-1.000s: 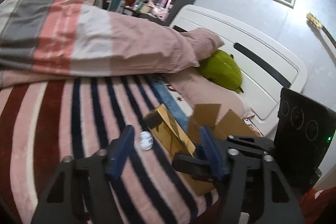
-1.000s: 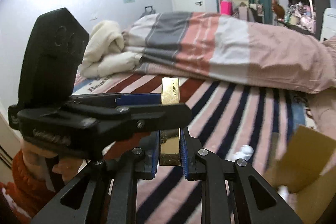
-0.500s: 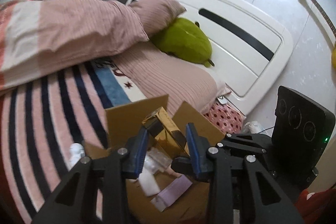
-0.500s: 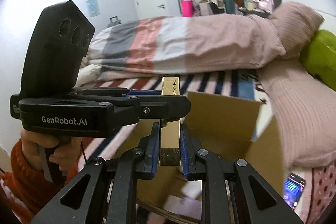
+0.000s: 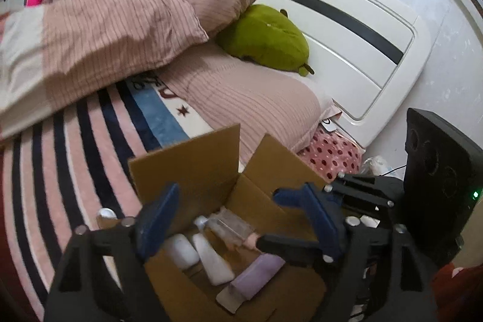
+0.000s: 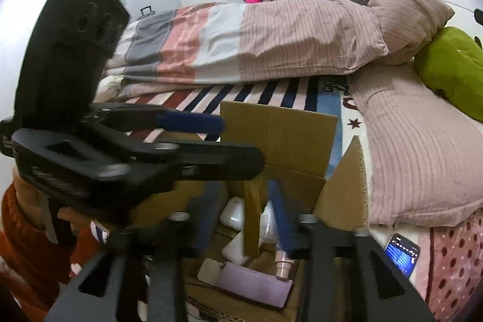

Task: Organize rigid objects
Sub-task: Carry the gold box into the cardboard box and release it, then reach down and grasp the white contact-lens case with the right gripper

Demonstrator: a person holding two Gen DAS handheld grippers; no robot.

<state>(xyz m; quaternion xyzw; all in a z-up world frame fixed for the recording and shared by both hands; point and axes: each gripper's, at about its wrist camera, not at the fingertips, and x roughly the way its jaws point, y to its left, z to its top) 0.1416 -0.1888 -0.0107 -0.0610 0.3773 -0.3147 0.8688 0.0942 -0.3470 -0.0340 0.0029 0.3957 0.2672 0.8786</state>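
Note:
An open cardboard box sits on the striped bed cover and holds white bottles, a clear bottle and a purple pack. My left gripper hovers over the box; its jaws are opening and nothing is between them. In the right wrist view my right gripper points down into the box. Its jaws are opening, and the upright gold box stands loose between them, with gaps to both pads. The left gripper crosses in front at the left.
A phone lies lit on the bed's right edge beside the box. A pink pillow, a green plush and the white headboard lie beyond. A small white round thing rests on the cover left of the box.
Both grippers swung from the striped cover to above the cardboard box. The right jaws, shut on the gold box before, have parted and it has sunk into the box. The left jaws spread wide.

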